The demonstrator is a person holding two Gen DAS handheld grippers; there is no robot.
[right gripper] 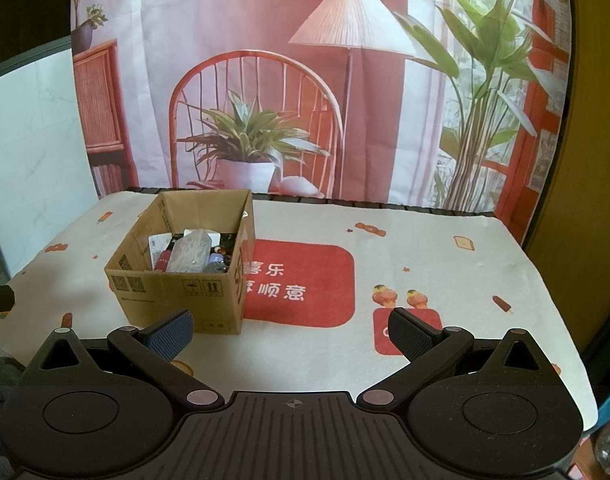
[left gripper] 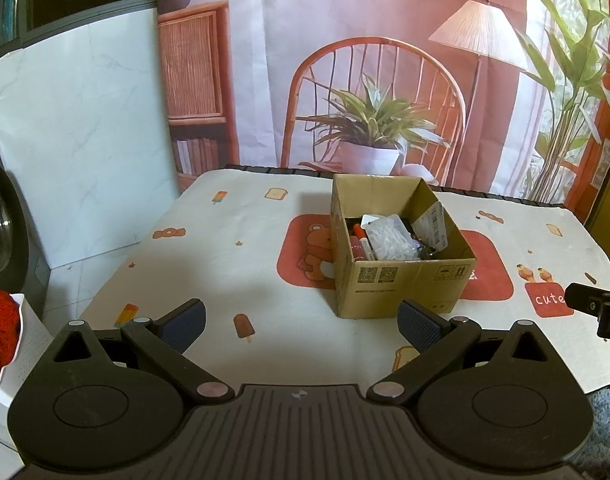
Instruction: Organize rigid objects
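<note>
cardboard box [left gripper: 401,276] of items ahead of left gripper [left gripper: 301,324], front-left of right gripper [right gripper: 289,330]; both jaws apart, empty.

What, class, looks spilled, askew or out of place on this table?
Nothing is spilled. The cardboard box sits upright on the tablecloth, turned slightly askew to the table's edges, its jumbled contents all inside. Both claws are open and empty.

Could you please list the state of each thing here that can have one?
Left gripper: open, empty, above the cloth.
Right gripper: open, empty, above the cloth.
Box: upright, top open, partly filled with small items.
Clear case: lying in the box, atop other items.
Cloth: spread flat over the table.
</note>
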